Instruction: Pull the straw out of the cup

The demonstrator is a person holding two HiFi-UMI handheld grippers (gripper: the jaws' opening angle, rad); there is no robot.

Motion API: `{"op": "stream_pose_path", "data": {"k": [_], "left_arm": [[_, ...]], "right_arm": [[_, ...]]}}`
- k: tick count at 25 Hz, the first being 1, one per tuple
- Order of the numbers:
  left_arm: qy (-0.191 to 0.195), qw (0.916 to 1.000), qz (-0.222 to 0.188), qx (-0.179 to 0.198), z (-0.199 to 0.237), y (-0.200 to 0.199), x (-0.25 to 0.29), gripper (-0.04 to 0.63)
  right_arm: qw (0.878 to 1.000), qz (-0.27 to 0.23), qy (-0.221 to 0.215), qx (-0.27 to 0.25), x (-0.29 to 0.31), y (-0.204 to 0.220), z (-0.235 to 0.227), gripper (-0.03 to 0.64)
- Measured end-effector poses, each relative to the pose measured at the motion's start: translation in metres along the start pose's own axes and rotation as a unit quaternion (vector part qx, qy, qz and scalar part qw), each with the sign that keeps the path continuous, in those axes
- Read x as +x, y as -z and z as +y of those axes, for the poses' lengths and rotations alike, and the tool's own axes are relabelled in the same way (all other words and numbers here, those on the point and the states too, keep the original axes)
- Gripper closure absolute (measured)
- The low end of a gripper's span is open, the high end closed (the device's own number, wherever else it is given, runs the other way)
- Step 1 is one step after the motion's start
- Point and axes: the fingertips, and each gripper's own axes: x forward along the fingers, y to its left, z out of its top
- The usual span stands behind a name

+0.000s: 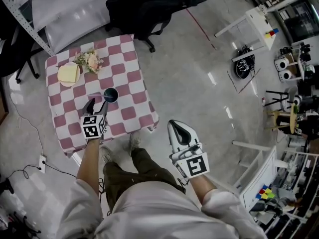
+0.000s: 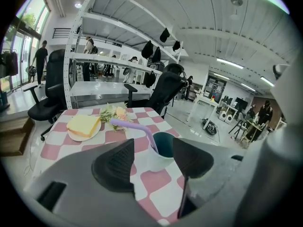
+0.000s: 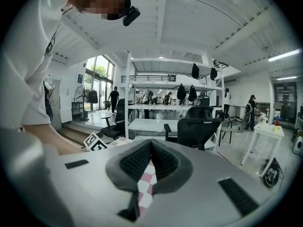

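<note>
A white cup (image 2: pixel 158 156) with a dark teal inside stands near the front edge of the checkered table (image 1: pixel 130 68). A bent purple straw (image 2: pixel 134 126) sits in it and leans left. My left gripper (image 2: pixel 152 148) is open just in front of the cup, one dark pad (image 2: pixel 116 164) on each side of it, touching nothing. From the head view the cup (image 1: pixel 110 94) is just beyond my left gripper (image 1: pixel 98 104). My right gripper (image 1: pixel 174 126) hangs over the floor to the right of the table. Its jaws are shut with nothing between them (image 3: pixel 150 159).
A plate with a slice of bread (image 2: pixel 84 126) and a small bunch of flowers (image 2: pixel 115 113) lie at the far side of the table. A black office chair (image 1: pixel 144 9) stands behind the table. White shelving (image 2: pixel 113 74) and other people are in the background.
</note>
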Motion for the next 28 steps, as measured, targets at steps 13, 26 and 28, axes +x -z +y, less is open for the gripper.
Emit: {"op": "stream_pose_path", "data": {"k": [13,26,28], "left_arm": [[-0.003,0.9998,0.011,-0.013,0.003,0.002,0.027,0.341],[-0.005,0.9998,0.008,-0.019,0.003,0.002,0.037,0.421],[-0.005,0.9998,0.008,-0.017,0.003,0.002,0.037,0.463]], "right_arm": [[1.000,0.019,0.010,0.002,-0.001,0.013,-0.019,0.612],[1.000,0.027,0.008,0.003,0.002,0.019,-0.025,0.612],[1.000,0.027,0.008,0.004,0.002,0.019,-0.025,0.612]]}}
